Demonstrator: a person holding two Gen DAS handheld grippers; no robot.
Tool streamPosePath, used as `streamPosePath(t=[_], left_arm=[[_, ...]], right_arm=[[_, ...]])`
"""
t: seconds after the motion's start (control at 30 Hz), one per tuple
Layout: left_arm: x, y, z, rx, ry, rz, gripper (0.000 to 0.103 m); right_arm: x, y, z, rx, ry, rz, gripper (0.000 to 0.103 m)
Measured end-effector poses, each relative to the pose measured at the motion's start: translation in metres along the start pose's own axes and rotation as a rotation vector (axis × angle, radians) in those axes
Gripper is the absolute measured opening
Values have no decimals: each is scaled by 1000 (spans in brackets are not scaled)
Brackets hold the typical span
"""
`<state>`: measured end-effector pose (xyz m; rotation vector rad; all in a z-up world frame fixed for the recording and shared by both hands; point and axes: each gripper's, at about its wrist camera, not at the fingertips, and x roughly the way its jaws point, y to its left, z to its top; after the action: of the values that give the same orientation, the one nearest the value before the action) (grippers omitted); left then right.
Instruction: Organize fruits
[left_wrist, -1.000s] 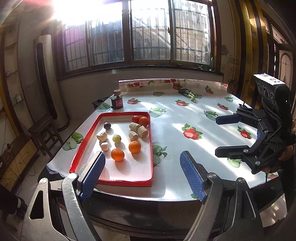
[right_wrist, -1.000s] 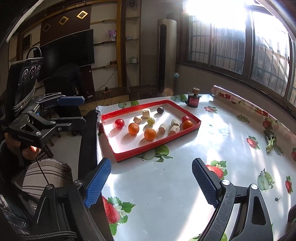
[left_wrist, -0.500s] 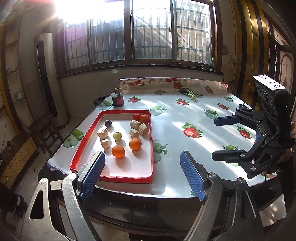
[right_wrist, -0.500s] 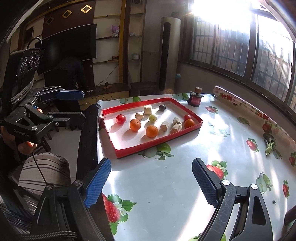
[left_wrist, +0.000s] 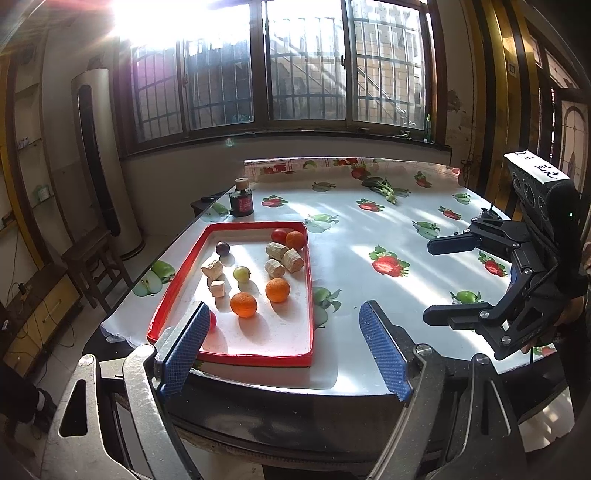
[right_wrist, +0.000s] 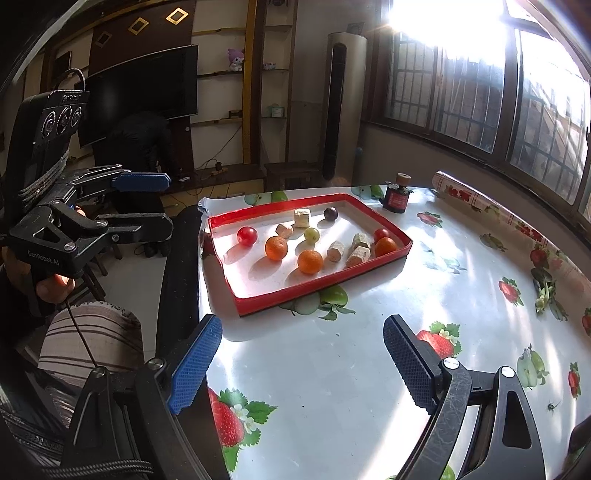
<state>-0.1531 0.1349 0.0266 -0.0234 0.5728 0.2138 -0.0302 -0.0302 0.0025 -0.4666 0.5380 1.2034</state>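
Observation:
A red tray (left_wrist: 309, 295) (right_wrist: 317, 284) lies on the table near its left edge. In it are two oranges (left_wrist: 243, 304) (right_wrist: 310, 261), a third orange at the far corner (left_wrist: 295, 240), two red tomatoes (right_wrist: 247, 235), a green grape (left_wrist: 241, 273), a dark plum (left_wrist: 222, 248) and several tan cork-like chunks (left_wrist: 291, 260). My left gripper (left_wrist: 284, 347) is open and empty, hovering over the table's near edge in front of the tray. My right gripper (right_wrist: 303, 362) is open and empty above the tablecloth, right of the tray; it also shows in the left wrist view (left_wrist: 458, 280).
A small dark bottle with a cork top (left_wrist: 241, 198) (right_wrist: 399, 194) stands just beyond the tray. The table wears a white fruit-print cloth (left_wrist: 388, 236). Green sprigs (left_wrist: 380, 188) lie at the far side. A wooden chair (left_wrist: 92, 258) stands left of the table.
Both grippers have drifted a little; the tray sits slightly farther right and higher in the left wrist view. Nothing was grasped or moved in the tray.

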Motion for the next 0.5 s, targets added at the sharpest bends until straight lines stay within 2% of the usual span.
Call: streamPosePath(t=[0.5], left_arm=[[10,-1,2,29,11,29,83]], right_arm=[[6,-5,2,15,-2,19,90]])
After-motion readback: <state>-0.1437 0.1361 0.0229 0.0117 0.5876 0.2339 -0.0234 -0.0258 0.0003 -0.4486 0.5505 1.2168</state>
